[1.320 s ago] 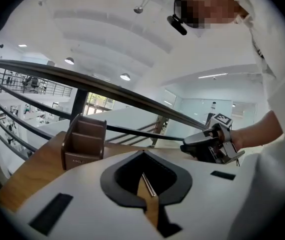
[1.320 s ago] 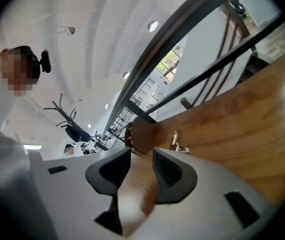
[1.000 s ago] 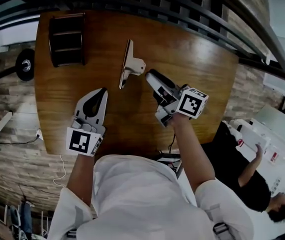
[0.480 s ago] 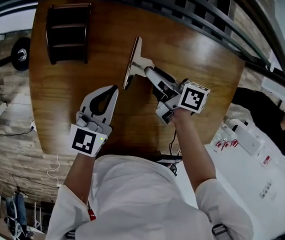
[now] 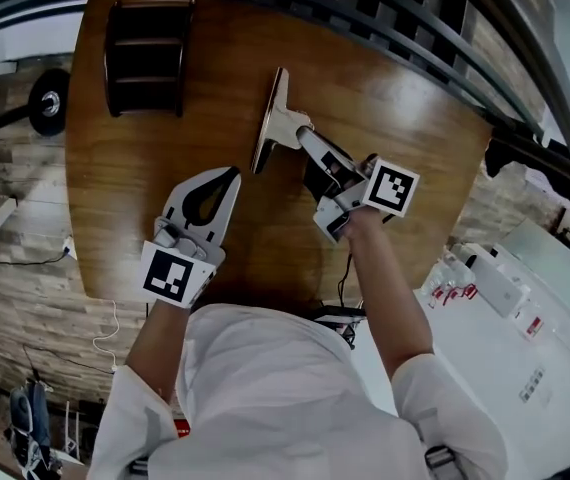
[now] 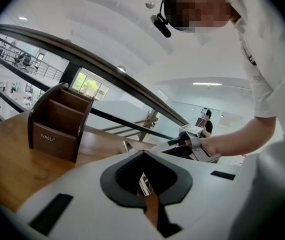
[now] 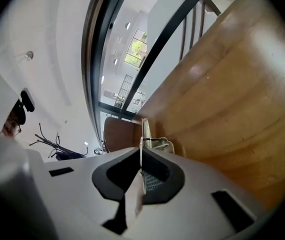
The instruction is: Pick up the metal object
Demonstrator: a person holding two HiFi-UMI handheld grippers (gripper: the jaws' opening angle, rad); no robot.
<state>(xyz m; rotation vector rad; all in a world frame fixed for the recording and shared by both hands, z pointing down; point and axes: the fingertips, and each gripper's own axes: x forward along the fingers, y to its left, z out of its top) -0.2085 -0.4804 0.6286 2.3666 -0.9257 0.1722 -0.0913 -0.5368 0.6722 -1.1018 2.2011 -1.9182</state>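
The metal object, a large silver bulldog clip [image 5: 270, 123], lies on the wooden table [image 5: 405, 138] near its far middle. My right gripper [image 5: 306, 135] has just been closing and is shut on the clip's handle tab. In the right gripper view the thin metal tab [image 7: 142, 134] stands upright, pinched between the jaws [image 7: 141, 156]. My left gripper [image 5: 231, 175] rests low over the table nearer me, to the clip's left, shut with nothing held. In the left gripper view its tips [image 6: 143, 156] meet, and the right gripper [image 6: 182, 149] shows beyond them.
A dark brown wooden organiser [image 5: 147, 56] with slots stands at the table's far left corner, also in the left gripper view [image 6: 57, 129]. A black railing [image 5: 415, 28] runs behind the table's far edge. Bare wood lies between the organiser and the clip.
The right gripper has gone forward onto the clip's handle and closed on it. The left gripper has sunk a little towards the table.
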